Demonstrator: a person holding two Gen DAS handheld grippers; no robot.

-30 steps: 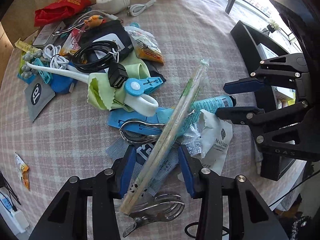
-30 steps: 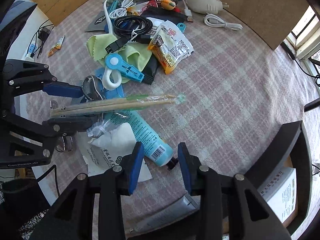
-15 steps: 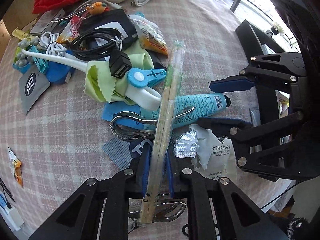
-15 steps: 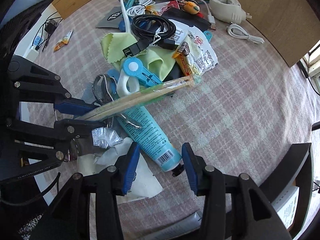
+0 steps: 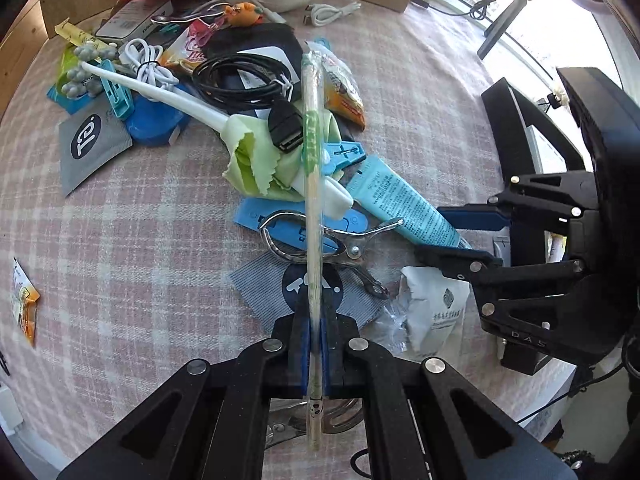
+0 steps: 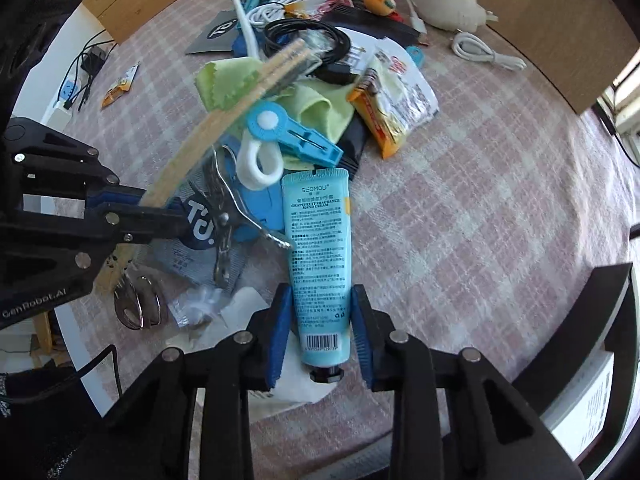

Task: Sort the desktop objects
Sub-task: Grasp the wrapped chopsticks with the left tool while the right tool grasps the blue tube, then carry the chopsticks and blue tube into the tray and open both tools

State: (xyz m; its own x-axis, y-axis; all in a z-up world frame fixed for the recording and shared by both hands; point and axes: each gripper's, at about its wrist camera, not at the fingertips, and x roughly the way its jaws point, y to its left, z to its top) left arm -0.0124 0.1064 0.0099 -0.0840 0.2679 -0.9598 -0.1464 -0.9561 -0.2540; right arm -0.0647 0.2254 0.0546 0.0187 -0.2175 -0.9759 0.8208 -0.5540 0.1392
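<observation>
On the pink plaid tablecloth point(image 5: 132, 216) a heap of small things lies towards the far side, and both grippers point steeply down at its near end. The left gripper point(image 5: 315, 344) has just closed: a second ago its jaws stood wide with the wrapped chopsticks point(image 5: 311, 184) lying slantwise between them; now the blue pads clamp the pair near its lower end, and the sticks run straight up the left view, over the metal clip point(image 5: 344, 240) and the grey sachet point(image 5: 264, 284). The right gripper point(image 6: 319, 330) has shifted too. Earlier the hand cream tube point(image 6: 320, 256) lay off to one side of its fingers; now the tube's barcode end sits between them. Those jaws have just been narrowing, yet thin gaps show on either side of the tube, so the pads do not seem to press it.

The black rack point(image 5: 516, 128) stands at the table's right edge, behind the right gripper in the left view; something white with print shows inside it, too little to name.

The heap, with the black cable coil point(image 5: 240, 80), green cloth point(image 5: 256, 160), blue peg point(image 6: 296, 136) and snack packet point(image 6: 396, 104), crowds the middle. The cloth to the right of it is bare up to the cardboard wall point(image 6: 560, 40). To the left it is bare too, save the orange sachet point(image 5: 24, 304) near the edge.
</observation>
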